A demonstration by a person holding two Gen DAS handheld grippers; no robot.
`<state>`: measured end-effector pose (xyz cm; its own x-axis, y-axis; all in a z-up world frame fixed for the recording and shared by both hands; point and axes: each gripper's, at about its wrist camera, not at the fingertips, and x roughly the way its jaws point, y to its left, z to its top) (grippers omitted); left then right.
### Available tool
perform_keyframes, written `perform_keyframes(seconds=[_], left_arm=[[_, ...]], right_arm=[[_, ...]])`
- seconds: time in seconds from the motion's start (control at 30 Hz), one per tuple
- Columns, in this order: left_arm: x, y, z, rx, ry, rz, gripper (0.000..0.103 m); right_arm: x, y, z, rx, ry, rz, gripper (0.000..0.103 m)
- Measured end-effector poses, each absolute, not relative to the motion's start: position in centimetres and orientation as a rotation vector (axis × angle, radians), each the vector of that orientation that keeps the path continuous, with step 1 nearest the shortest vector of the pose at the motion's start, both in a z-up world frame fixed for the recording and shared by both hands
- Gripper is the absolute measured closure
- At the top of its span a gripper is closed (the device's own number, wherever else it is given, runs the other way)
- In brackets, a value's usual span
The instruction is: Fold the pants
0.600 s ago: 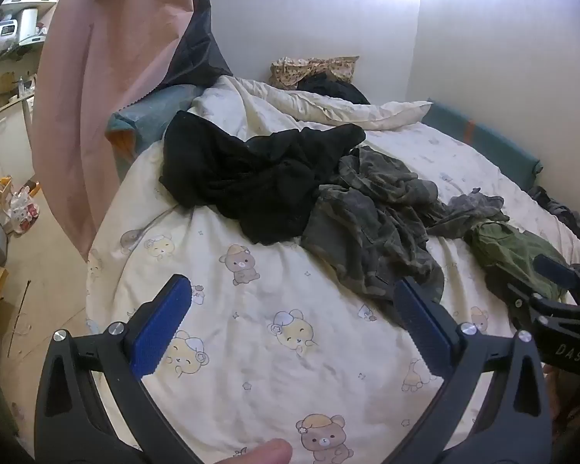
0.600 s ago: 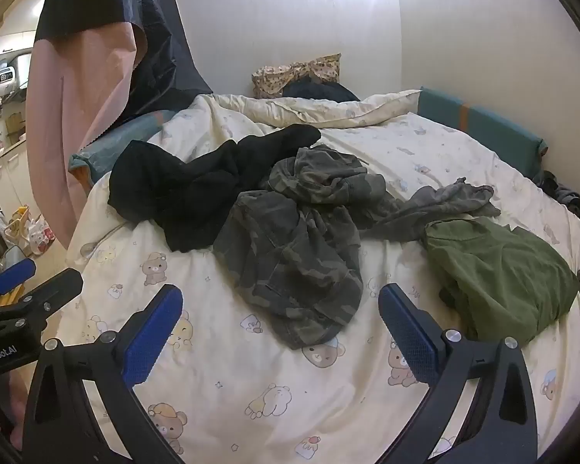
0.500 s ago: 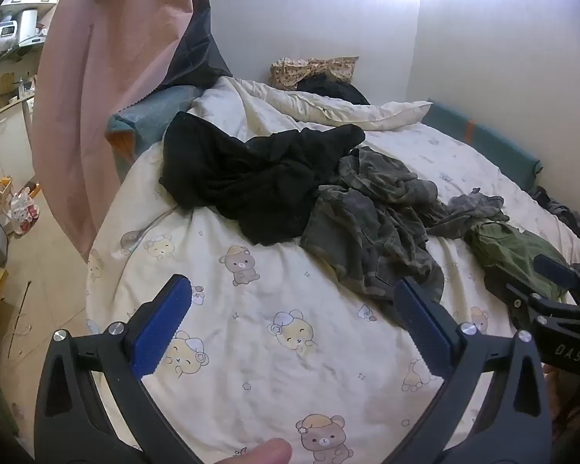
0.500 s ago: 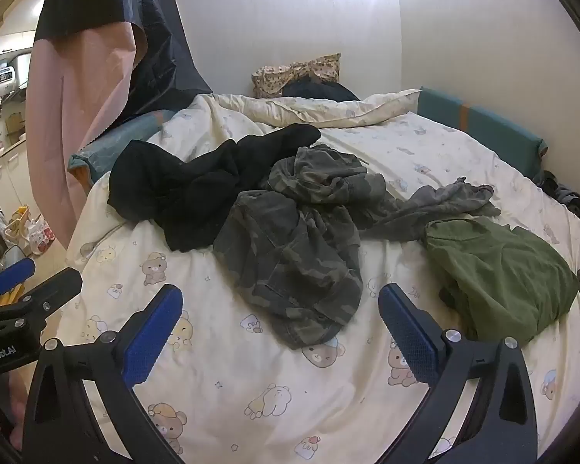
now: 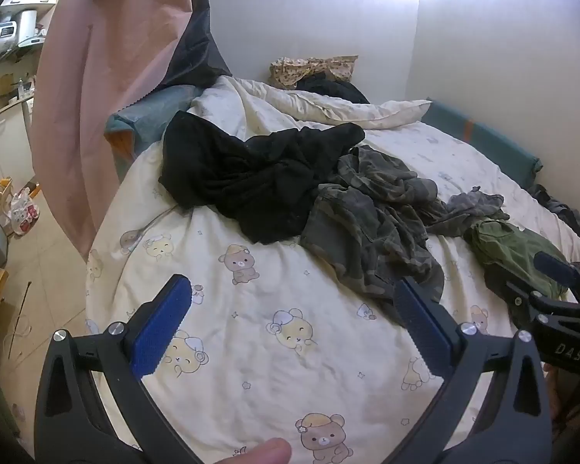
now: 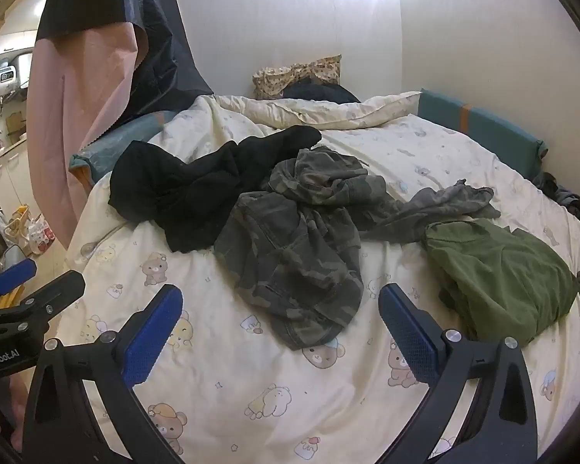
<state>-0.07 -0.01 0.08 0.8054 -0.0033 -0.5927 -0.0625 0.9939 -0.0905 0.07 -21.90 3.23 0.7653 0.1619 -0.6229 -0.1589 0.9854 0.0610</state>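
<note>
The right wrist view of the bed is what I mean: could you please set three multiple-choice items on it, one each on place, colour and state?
1. What lies directly left of the crumpled camouflage pants?
A. black garment
B. olive-green garment
C. floral pillow

2. What colour are the gripper pads?
A. red
B. blue
C. white

3. How stands the right gripper?
A. shut on cloth
B. shut on nothing
C. open, holding nothing

Answers:
1 A: the crumpled black garment touches the pants' left edge.
2 B: both pads are blue.
3 C: the jaws are spread wide over the bear-print cream duvet.
</note>
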Motion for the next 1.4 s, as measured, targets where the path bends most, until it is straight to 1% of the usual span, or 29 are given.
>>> perform_keyframes(seconds=[1.4], left_arm=[[-0.32, -0.45, -0.12, -0.11, 0.638, 0.031, 0.0]], right_arm=[[-0.05, -21.8, 3.26, 0.015, 0.685, 0.188, 0.0]])
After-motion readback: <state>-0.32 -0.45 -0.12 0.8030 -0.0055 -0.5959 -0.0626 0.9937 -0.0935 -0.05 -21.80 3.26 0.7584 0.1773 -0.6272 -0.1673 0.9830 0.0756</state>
